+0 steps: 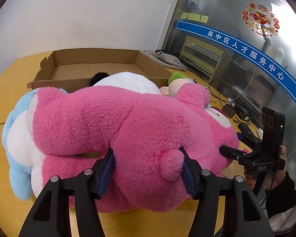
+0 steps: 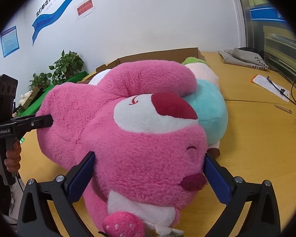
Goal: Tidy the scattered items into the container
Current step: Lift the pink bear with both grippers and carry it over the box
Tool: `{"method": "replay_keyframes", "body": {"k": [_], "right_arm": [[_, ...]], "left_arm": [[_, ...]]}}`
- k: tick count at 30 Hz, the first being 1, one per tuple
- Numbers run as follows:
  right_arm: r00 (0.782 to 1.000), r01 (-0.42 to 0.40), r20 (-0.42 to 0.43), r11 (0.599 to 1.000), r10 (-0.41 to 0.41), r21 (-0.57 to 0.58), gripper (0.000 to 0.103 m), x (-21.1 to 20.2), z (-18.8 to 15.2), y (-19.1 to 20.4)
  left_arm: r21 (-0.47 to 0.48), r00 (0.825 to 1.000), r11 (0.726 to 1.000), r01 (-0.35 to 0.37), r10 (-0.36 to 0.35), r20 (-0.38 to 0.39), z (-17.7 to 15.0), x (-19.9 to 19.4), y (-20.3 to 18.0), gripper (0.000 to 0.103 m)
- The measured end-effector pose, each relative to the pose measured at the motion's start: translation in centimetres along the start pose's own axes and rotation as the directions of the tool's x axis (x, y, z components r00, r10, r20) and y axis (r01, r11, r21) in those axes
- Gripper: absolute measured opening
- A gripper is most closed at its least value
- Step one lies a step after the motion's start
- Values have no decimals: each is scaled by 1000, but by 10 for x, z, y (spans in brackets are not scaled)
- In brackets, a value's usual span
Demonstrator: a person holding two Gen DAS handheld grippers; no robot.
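the left gripper (image 1: 148,167) has its blue pads pressed into the rump of the pink plush bear (image 1: 128,130), one on each side of the small round tail, jaws partly closed on the fur. the right gripper (image 2: 150,171) stands spread as wide as it goes around the bear's head, the pads touching the fur at both cheeks; whether they squeeze it or only rest there i cannot tell. the bear lies on its side on the yellow table (image 1: 6,102), atop a light blue plush (image 1: 15,138), with a white plush (image 1: 128,81) and a green-topped plush (image 1: 176,79) behind it. beyond the pile sits the shallow cardboard box (image 1: 92,59), its visible floor bare; the white plush lies against its near wall, and whether it reaches inside is hidden.
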State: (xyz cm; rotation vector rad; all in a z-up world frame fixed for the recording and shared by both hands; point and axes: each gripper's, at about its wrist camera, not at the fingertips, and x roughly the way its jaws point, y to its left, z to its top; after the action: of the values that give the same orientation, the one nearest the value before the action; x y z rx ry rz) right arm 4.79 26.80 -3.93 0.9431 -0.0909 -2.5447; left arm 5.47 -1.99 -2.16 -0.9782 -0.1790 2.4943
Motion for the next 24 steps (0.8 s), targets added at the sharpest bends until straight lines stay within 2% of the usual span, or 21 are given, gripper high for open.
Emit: {"method": "replay_keyframes", "body": {"k": [4, 6, 8, 14, 18, 24], "right_arm": [[1000, 30, 2, 999, -30, 18, 99, 6, 1, 5], [999, 25, 25, 1000, -25, 10, 88, -1, -1, 10], [999, 18, 41, 1000, -19, 4, 81, -10, -2, 12], [996, -8, 84, 1000, 10, -24, 68, -44, 8, 24], [990, -2, 140, 997, 13, -75, 67, -62, 36, 36], [977, -21, 206, 991, 48, -133, 65, -54, 95, 47]], "left_arm": [[-1, 1000, 1000, 8, -8, 3, -1, -2, 0, 59], [2, 1000, 1000, 21, -21, 9, -3, -7, -1, 57], [14, 1000, 1000, 24, -25, 15, -4, -13, -3, 54], [20, 1000, 1000, 10, -10, 28, -4, -40, -11, 46], [35, 998, 999, -7, 5, 59, 16, -63, -15, 46], [35, 990, 998, -55, 50, 133, 74, -77, 0, 45]]}}
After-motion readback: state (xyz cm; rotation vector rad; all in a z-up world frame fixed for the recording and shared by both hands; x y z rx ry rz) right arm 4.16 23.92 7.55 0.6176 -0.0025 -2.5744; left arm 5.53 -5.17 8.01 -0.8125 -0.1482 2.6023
